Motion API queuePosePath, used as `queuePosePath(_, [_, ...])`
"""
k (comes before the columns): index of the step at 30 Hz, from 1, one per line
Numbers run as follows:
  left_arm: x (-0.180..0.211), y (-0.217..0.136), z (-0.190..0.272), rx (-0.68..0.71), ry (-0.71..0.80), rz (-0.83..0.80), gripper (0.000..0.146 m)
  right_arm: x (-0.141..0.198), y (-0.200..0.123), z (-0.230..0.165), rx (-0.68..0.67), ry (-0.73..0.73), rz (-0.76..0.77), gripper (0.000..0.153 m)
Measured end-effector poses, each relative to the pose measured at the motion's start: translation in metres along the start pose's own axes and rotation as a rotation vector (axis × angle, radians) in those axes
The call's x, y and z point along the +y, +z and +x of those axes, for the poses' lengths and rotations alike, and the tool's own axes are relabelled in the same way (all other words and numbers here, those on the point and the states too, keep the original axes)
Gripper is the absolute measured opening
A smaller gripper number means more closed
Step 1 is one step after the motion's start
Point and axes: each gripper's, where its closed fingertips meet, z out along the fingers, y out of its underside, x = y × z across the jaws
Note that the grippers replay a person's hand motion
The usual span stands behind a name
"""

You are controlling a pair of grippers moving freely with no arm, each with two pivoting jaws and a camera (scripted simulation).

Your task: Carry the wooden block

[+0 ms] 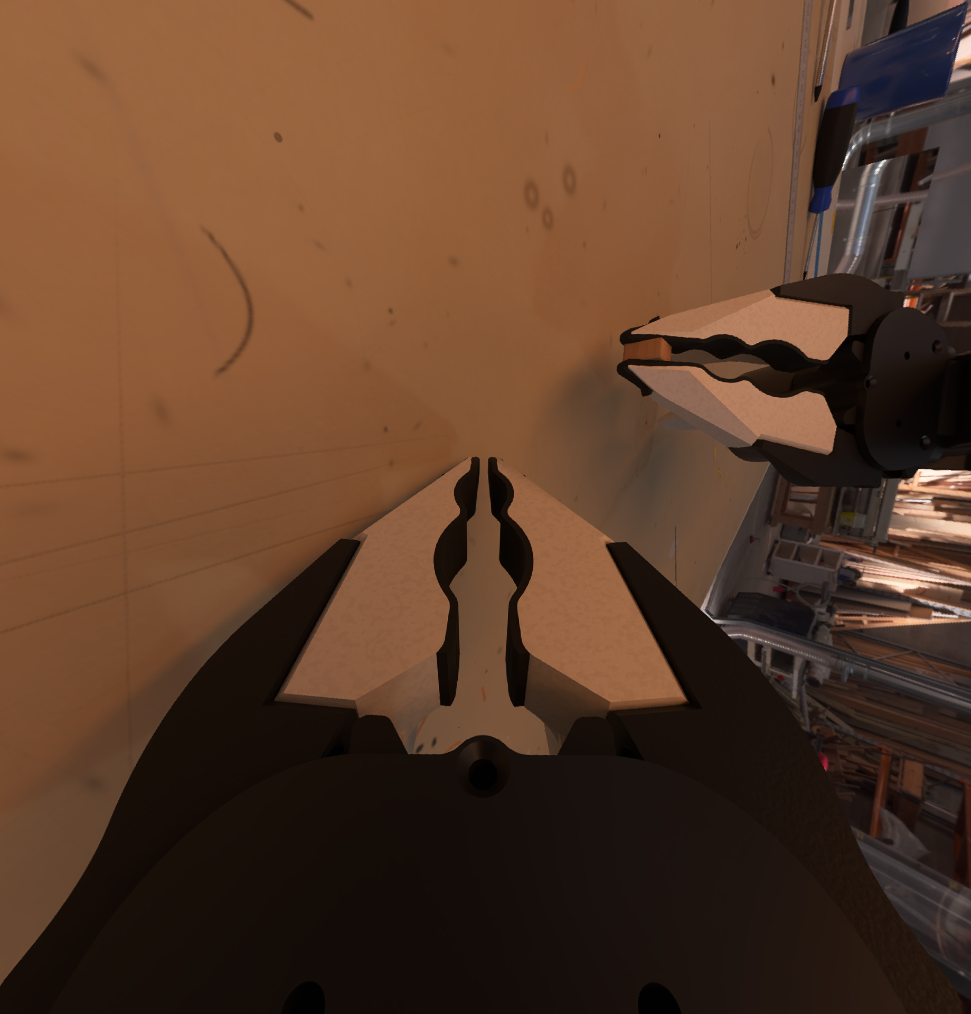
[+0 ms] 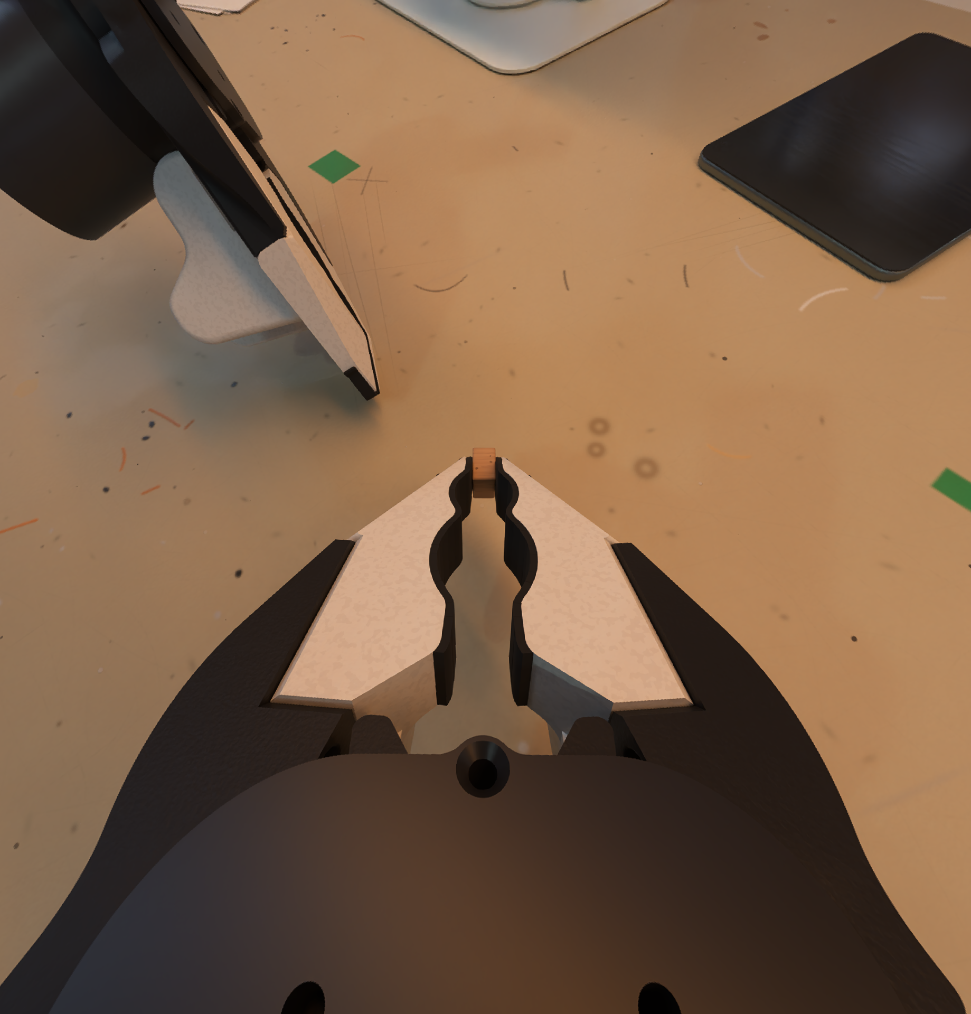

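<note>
At the very tips of the right gripper [image 2: 483, 466], just above the desk [image 2: 582, 356], the small wooden block [image 2: 483, 463] sits pinched by its two opposite flat sides. The left gripper [image 1: 483, 461] hovers nearby, closed on nothing. The block looks light, rigid and not fragile, but the shallow tip hold could slip.

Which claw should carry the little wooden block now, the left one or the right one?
The right gripper. Its fingertips are already shut on the wooden block. The left gripper is shut on nothing and sits off to the side.
</note>
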Motion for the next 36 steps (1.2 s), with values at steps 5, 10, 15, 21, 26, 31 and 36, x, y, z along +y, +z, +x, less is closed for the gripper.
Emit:
queuePosePath(5, [0.000, 0.000, 0.000, 0.003, 0.006, -0.001, 0.003, 0.000, 0.000, 0.000, 0.000, -0.003, -0.001, 0.007])
queuePosePath(10, [-0.002, -0.004, 0.004, 0.012, 0.026, 0.019, 0.003, -0.001, -0.001, 0.001, 0.003, 0.003, 0.008, 0.007])
queuePosePath(15, [-0.007, -0.019, 0.004, 0.002, 0.054, 0.087, 0.003, -0.001, -0.001, 0.002, 0.005, 0.014, 0.009, 0.007])
queuePosePath(21, [-0.006, -0.037, -0.017, -0.109, 0.059, 0.126, 0.003, -0.001, -0.001, 0.001, 0.002, 0.007, 0.006, 0.007])
queuePosePath(26, [-0.003, -0.042, -0.018, -0.109, 0.053, 0.151, 0.003, -0.001, -0.001, 0.000, 0.000, 0.008, 0.009, 0.007])
queuePosePath(31, [-0.007, -0.045, -0.017, -0.108, 0.061, 0.178, 0.003, -0.001, -0.001, 0.000, 0.001, 0.000, 0.007, 0.007])
queuePosePath(36, [-0.026, -0.057, -0.024, -0.197, 0.084, 0.285, 0.003, -0.001, -0.001, 0.000, 0.003, 0.000, 0.007, 0.007])
